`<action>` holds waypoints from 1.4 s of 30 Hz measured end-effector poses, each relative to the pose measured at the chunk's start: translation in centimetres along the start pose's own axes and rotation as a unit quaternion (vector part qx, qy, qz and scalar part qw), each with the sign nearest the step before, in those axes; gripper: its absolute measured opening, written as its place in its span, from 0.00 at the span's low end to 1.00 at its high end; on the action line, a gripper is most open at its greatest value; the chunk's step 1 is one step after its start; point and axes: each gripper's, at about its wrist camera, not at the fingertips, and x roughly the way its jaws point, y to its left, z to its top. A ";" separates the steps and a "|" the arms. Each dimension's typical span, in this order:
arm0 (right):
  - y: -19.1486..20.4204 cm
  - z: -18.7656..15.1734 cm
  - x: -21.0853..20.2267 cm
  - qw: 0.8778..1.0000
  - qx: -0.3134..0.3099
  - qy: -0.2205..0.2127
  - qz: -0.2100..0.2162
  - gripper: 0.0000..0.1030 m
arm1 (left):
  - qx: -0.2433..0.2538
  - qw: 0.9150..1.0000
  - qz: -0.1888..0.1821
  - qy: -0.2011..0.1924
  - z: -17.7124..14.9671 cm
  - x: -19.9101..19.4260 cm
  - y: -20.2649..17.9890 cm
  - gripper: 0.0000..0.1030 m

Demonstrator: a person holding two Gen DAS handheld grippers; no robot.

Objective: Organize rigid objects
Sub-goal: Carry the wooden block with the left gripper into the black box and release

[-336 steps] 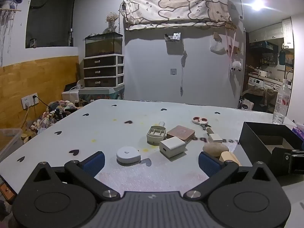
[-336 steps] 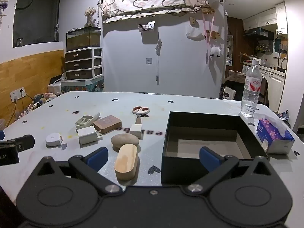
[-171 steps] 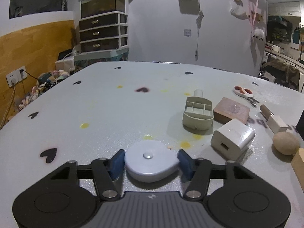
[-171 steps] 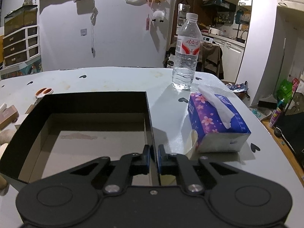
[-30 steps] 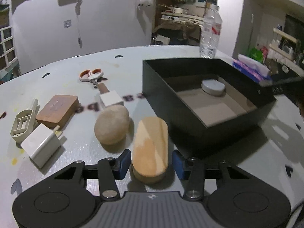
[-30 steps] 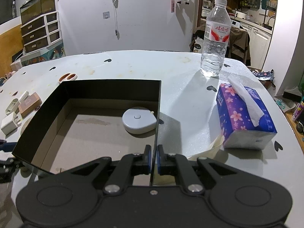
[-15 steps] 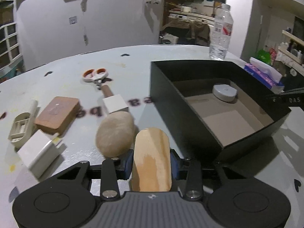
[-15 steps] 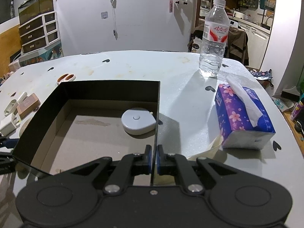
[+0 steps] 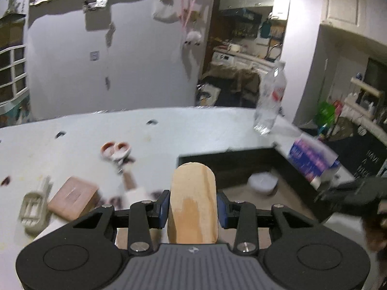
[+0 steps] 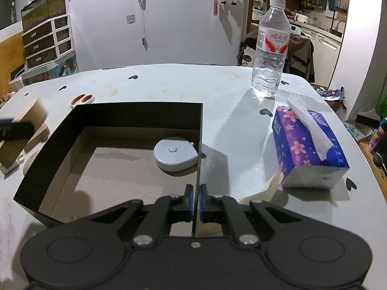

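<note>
Left gripper [image 9: 192, 209]: pads clamped on both sides of a rounded wood block [image 9: 192, 200], lifted clear of the table [image 9: 72, 133]. Its jaws have just been closing, block between them. The block points toward the black box [image 10: 116, 118]. The same block shows at the left edge of the right view, off the surface.

Right gripper [image 10: 196, 204]: fingers together, pinching the near wall of the box, apparently to steady it.

Progress, as I read it: early. One item is in the box, a white tape measure [image 10: 175, 155], lying by the right wall. The block is the second, in the air and not yet over the box.

Left on the table:
- scissors [image 9: 116, 148], orange handles
- brown flat block [image 9: 72, 197]
- beige slotted holder [image 9: 33, 209]
- a small white piece [image 9: 136, 192] with a brown stub; left view is blurred, so I can't tell what it is
- a pale round edge [image 10: 30, 162] by the box's left wall, possibly a stone

Water bottle [image 10: 269, 48] and tissue pack [image 10: 307, 145] stand to the right of the box; probably not part of the sorting.

Writing: the bottle has a red and white label with red characters, too small to read surely. Tissue pack has pink flowers on purple and slanted print, unreadable. A dark surface at the far right of the left view bears white letters, "HAVE" being the most I can make out.
</note>
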 end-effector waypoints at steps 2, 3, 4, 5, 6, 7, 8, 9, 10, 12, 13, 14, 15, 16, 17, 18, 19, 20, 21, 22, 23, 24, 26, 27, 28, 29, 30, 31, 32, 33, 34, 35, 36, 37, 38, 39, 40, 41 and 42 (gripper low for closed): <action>0.0 0.0 0.0 1.000 0.002 0.000 0.001 0.04 | -0.001 1.000 -0.021 0.005 1.0 0.7 -0.7 0.39; 0.0 0.0 0.0 1.000 0.003 -0.001 0.001 0.04 | -0.002 0.999 -0.035 0.013 1.5 1.2 -1.2 0.39; 0.0 0.0 0.0 1.000 0.003 -0.001 0.000 0.04 | -0.004 0.999 -0.047 0.024 1.8 1.8 -1.7 0.39; 0.0 0.0 -0.1 1.000 0.002 -0.001 -0.001 0.04 | -0.008 0.998 -0.057 0.038 2.1 2.6 -2.1 0.39; 0.0 0.0 -0.1 1.000 0.001 -0.002 -0.001 0.04 | -0.017 0.996 -0.066 0.054 2.3 3.5 -2.5 0.39; 0.1 0.0 -0.1 1.000 0.000 -0.002 -0.002 0.04 | -0.028 0.995 -0.073 0.069 2.4 4.4 -2.7 0.39; 0.1 0.0 0.0 1.000 -0.001 -0.002 -0.003 0.04 | -0.039 0.993 -0.077 0.082 2.4 5.3 -3.0 0.39; 0.1 -0.1 -0.1 1.000 -0.002 -0.002 -0.002 0.04 | -0.047 0.992 -0.075 0.095 2.5 6.4 -3.3 0.39; 0.1 -0.1 0.0 1.000 -0.001 -0.003 -0.002 0.04 | -0.052 0.991 -0.071 0.102 2.5 7.2 -3.6 0.39; 0.0 -0.1 -0.1 1.000 -0.001 -0.003 -0.001 0.04 | -0.062 0.989 -0.064 0.119 2.4 9.0 -4.1 0.39; 0.0 -0.1 -0.1 1.000 -0.001 -0.003 -0.001 0.04 | -0.066 0.988 -0.061 0.127 2.4 9.9 -4.4 0.39; 0.1 -0.1 -0.1 1.000 -0.001 -0.003 -0.002 0.04 | -0.071 0.987 -0.058 0.133 2.3 10.6 -4.5 0.39; 0.1 -0.1 -0.1 1.000 -0.001 -0.004 -0.002 0.04 | -0.077 0.986 -0.054 0.140 2.3 11.3 -4.6 0.39; 0.1 -0.1 -0.1 1.000 -0.002 -0.003 -0.003 0.04 | -0.082 0.985 -0.052 0.146 2.3 11.8 -4.7 0.39; 0.1 -0.1 -0.1 1.000 -0.002 -0.003 -0.003 0.04 | -0.089 0.983 -0.050 0.152 2.3 12.5 -4.6 0.39; 0.1 -0.1 -0.1 1.000 -0.001 -0.003 -0.003 0.04 | -0.095 0.982 -0.046 0.157 2.3 13.0 -4.5 0.39; 0.1 -0.1 -0.1 1.000 -0.001 -0.003 -0.004 0.04 | -0.102 0.981 -0.043 0.162 2.3 13.4 -4.4 0.39; 0.1 0.0 -0.1 1.000 -0.001 -0.003 -0.004 0.04 | -0.111 0.979 -0.038 0.166 2.3 13.9 -4.2 0.39; 0.1 0.0 -0.1 1.000 -0.001 -0.003 -0.004 0.04 | -0.118 0.978 -0.035 0.169 2.2 14.3 -4.1 0.40; 0.2 0.0 -0.1 1.000 0.000 -0.002 -0.004 0.04 | -0.123 0.977 -0.033 0.171 2.2 14.5 -3.9 0.40; 0.2 0.0 -0.1 1.000 0.000 -0.002 -0.004 0.04 | -0.127 0.976 -0.029 0.173 2.2 14.9 -3.9 0.40; 0.2 0.0 -0.1 1.000 -0.001 -0.002 -0.004 0.04 | -0.130 0.976 -0.027 0.174 2.1 15.1 -3.8 0.40; 0.2 0.0 -0.1 1.000 -0.001 -0.002 -0.005 0.04 | -0.134 0.975 -0.027 0.173 2.0 15.3 -3.8 0.42; 0.1 0.0 -0.1 1.000 0.000 -0.002 -0.004 0.04 | -0.137 0.975 -0.031 0.170 2.1 15.3 -3.8 0.48; 0.1 0.0 -0.1 1.000 0.000 -0.002 -0.004 0.04 | -0.143 0.975 -0.037 0.169 2.1 15.3 -3.7 0.51; 0.1 0.0 -0.1 1.000 -0.001 -0.002 -0.005 0.04 | -0.146 0.974 -0.044 0.168 2.2 15.4 -3.5 0.58; 0.1 0.0 -0.1 1.000 -0.001 -0.002 -0.005 0.04 | -0.146 0.974 -0.049 0.165 2.2 15.3 -3.5 0.61; 0.1 0.0 -0.1 1.000 0.000 -0.002 -0.005 0.04 | -0.144 0.975 -0.050 0.164 2.2 15.2 -3.6 0.62; 0.1 0.0 -0.1 1.000 0.000 -0.002 -0.005 0.04 | -0.140 0.975 -0.050 0.163 2.2 15.1 -3.8 0.63; 0.1 0.0 -0.1 1.000 0.000 -0.002 -0.004 0.04 | -0.136 0.976 -0.051 0.163 2.2 14.9 -3.9 0.66; 0.1 0.0 -0.1 1.000 0.001 -0.002 -0.004 0.04 | -0.132 0.976 -0.053 0.163 2.2 14.8 -4.1 0.68; 0.1 0.0 0.0 1.000 0.001 -0.002 -0.003 0.04 | -0.129 0.977 -0.054 0.162 2.2 14.6 -4.2 0.70; 0.0 0.0 0.0 1.000 0.002 -0.002 -0.003 0.04 | -0.125 0.978 -0.055 0.160 2.2 14.4 -4.3 0.71; 0.0 0.0 0.0 1.000 0.003 -0.002 -0.003 0.04 | -0.121 0.978 -0.055 0.158 2.2 14.2 -4.4 0.73; 0.0 0.0 0.0 1.000 0.003 -0.002 -0.002 0.04 | -0.117 0.979 -0.057 0.156 2.2 14.0 -4.6 0.75; 0.0 0.0 0.0 1.000 0.004 -0.002 -0.002 0.04 | -0.113 0.980 -0.058 0.155 2.3 13.8 -4.7 0.77; 0.0 0.0 0.0 1.000 0.004 -0.002 -0.002 0.04 | -0.108 0.981 -0.059 0.152 2.3 13.5 -4.9 0.78; 0.0 0.0 0.0 1.000 0.005 -0.002 -0.002 0.04 | -0.103 0.982 -0.060 0.149 2.3 13.2 -5.0 0.80; 0.0 0.0 0.0 1.000 0.005 -0.002 -0.002 0.04 | -0.099 0.982 -0.061 0.147 2.4 13.0 -5.1 0.81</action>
